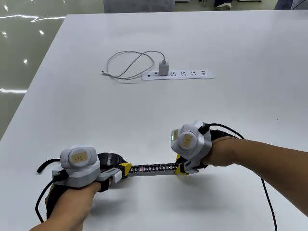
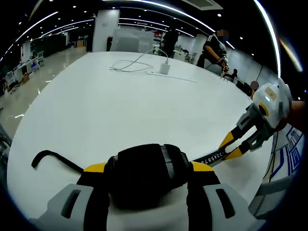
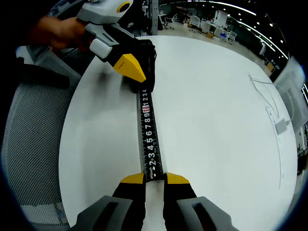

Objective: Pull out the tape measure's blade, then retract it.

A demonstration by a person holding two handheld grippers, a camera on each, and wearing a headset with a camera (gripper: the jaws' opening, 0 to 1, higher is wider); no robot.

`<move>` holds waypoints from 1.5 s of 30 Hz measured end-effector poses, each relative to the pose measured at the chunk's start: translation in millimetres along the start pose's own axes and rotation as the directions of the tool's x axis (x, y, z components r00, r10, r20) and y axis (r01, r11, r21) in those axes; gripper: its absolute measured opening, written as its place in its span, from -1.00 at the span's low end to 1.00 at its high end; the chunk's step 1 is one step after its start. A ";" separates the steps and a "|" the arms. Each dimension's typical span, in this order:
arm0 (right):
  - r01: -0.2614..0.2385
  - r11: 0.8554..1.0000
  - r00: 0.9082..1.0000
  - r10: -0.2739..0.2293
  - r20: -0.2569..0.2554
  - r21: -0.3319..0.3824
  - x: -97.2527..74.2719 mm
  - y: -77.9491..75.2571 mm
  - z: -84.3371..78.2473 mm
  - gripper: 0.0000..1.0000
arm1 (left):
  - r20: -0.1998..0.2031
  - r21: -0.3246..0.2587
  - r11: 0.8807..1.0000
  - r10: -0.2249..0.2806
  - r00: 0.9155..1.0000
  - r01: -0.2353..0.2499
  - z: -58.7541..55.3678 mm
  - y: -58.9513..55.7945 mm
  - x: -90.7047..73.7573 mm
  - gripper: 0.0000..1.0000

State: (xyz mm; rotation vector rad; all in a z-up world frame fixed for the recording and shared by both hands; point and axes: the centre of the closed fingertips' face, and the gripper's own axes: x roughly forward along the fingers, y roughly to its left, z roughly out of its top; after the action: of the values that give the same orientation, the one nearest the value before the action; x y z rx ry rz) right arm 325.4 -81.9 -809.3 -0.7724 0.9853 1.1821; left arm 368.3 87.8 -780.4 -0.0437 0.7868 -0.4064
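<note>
On the white tabletop (image 1: pixel 144 115): black round tape-measure case (image 2: pixel 147 175) clamped in your left gripper (image 1: pixel 122 169), dark numbered blade (image 3: pixel 147 130) pinched by your right gripper (image 3: pixel 155 179); loosen either and it may snap back.

Your left gripper (image 2: pixel 149 167) clamps the case (image 2: pixel 144 185); your right gripper (image 3: pixel 154 179) pinches the blade (image 3: pixel 147 134), forearms spread apart.

The blade (image 3: pixel 148 139), stretched from the tape measure (image 2: pixel 144 180) in the left gripper (image 2: pixel 148 167) to the right gripper (image 3: pixel 155 179), bars the gap between them. Ahead of both, the table (image 1: pixel 216 110) lies open until a far-off power strip (image 1: pixel 185 74) and cable (image 1: pixel 126 65).
</note>
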 end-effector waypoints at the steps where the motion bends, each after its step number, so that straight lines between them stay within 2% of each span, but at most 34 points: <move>1: 0.001 1.000 1.000 -0.001 0.001 0.003 0.2 0.1 0.4 -0.81 | -0.001 -0.001 1.000 -0.001 1.000 0.001 0.0 0.0 0.0 0.23; 21: -0.007 1.000 1.000 0.007 0.026 0.024 2.6 0.8 7.7 -0.81 | -0.002 -0.016 1.000 -0.025 1.000 0.025 0.5 0.5 -0.5 0.22; 45: -0.027 1.000 0.997 0.027 0.070 -0.002 4.1 2.2 13.8 -0.81 | -0.011 -0.027 0.998 -0.052 0.999 0.052 0.4 0.8 -2.2 0.21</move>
State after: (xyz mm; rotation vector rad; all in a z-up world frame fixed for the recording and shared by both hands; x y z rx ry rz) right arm 326.5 -67.4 -807.7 -0.7156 0.9395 1.2246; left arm 367.5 89.3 -778.8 -0.0873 0.8037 -0.4457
